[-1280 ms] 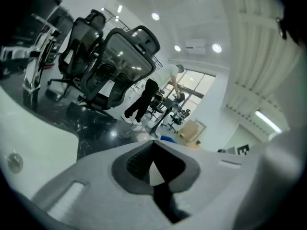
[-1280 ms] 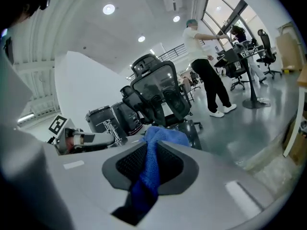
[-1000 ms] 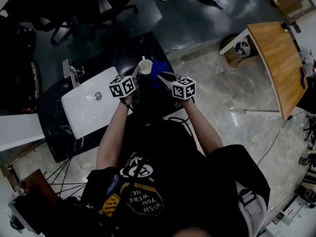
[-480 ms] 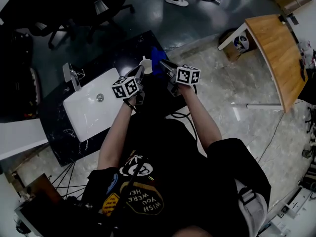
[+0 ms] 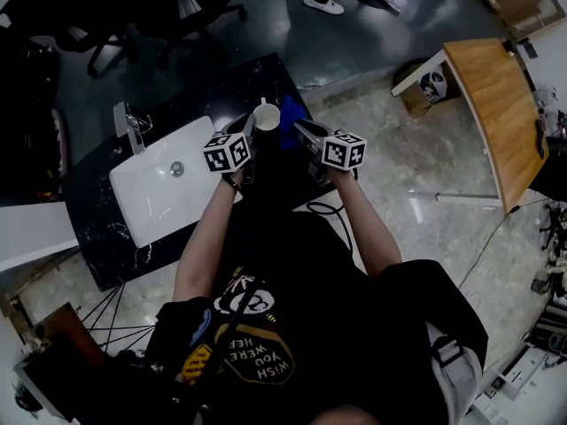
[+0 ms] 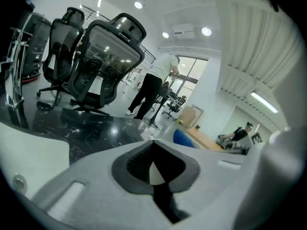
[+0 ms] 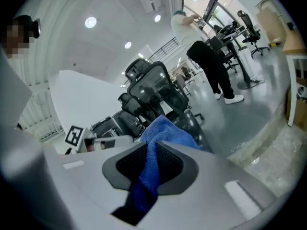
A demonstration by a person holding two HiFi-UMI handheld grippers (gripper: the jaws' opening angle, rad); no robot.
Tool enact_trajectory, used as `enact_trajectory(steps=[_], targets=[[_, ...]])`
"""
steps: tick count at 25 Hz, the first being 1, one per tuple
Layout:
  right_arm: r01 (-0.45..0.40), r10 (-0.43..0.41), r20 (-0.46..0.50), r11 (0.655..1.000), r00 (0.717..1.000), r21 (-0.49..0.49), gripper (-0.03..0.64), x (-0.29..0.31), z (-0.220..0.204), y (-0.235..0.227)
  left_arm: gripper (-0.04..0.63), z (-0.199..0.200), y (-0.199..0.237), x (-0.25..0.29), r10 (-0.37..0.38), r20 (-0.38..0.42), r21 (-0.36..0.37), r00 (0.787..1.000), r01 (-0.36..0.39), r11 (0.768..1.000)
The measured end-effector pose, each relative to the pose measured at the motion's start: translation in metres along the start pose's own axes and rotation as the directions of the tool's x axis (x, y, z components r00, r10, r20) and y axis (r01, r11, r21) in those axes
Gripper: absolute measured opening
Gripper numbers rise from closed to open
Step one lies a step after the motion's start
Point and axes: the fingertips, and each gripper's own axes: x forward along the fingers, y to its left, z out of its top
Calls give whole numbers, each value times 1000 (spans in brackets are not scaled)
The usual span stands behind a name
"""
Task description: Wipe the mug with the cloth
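Over the counter (image 5: 208, 96) by the sink (image 5: 155, 197), my left gripper (image 5: 252, 127) clamps the mug (image 5: 267, 115), my right gripper (image 5: 301, 131) the cloth (image 7: 165, 131) beside it.

Open-plan office, perhaps doubling as a lab. Several mesh-backed office chairs (image 6: 103, 61) stand under recessed ceiling lights (image 6: 138, 5), and a person (image 6: 151, 87) stands further back near tall windows (image 6: 189, 71). The head view adds a wooden table (image 5: 500, 104) and a white sink (image 5: 168, 180) set in a black marble counter (image 5: 239, 87).

Fuzzy blue cloth (image 7: 160, 131), glossy marble counter (image 6: 96, 128)
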Motion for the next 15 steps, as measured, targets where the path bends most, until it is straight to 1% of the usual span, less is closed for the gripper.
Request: enact_trajectory(steps=[2, 4, 8, 10, 12, 13, 14, 15], targets=[[19, -19, 49, 1000, 999, -7, 61, 8, 25, -5, 2, -3, 9, 0, 39, -19, 14, 999, -39, 999], [23, -22, 27, 1000, 999, -9, 61, 19, 29, -7, 2, -4, 10, 2, 38, -19, -3, 999, -39, 999], [-30, 32, -68, 999, 997, 21, 61, 19, -6, 6, 2, -5, 6, 3, 34, -17, -3, 999, -34, 999], [-58, 57, -126, 998, 990, -2, 61, 12, -32, 14, 2, -5, 5, 3, 35, -15, -8, 999, -35, 999], [-63, 53, -194, 997, 980, -46, 61, 7, -54, 14, 2, -4, 6, 3, 39, -11, -17, 999, -39, 999], [-57, 45, -201, 997, 979, -53, 61, 4, -57, 11, 2, -5, 5, 3, 40, -12, -17, 999, -40, 999], [-50, 41, -181, 998, 983, -46, 61, 0, -53, 9, 2, -5, 4, 3, 37, -15, -16, 999, -38, 999], [-42, 37, -138, 999, 990, -31, 61, -3, -41, 6, 2, -6, 3, 3, 32, -18, -13, 999, -33, 999]])
